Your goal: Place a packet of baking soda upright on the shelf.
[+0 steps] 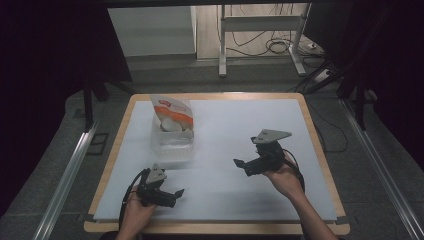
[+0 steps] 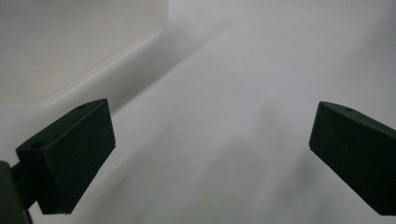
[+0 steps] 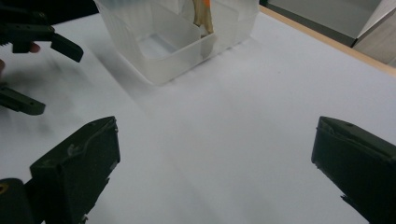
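Clear plastic container [image 1: 172,142] with 2 compartments sits left of centre on white table sheet [image 1: 225,130]; a white-and-orange pouch [image 1: 172,115] stands upright in its far compartment. Left gripper [image 1: 176,192] low near the front edge, just this side of the container, jaws wide, nothing between. Right gripper [image 1: 239,164] held above the sheet right of the container, well apart, pointing toward it, jaws wide, empty.
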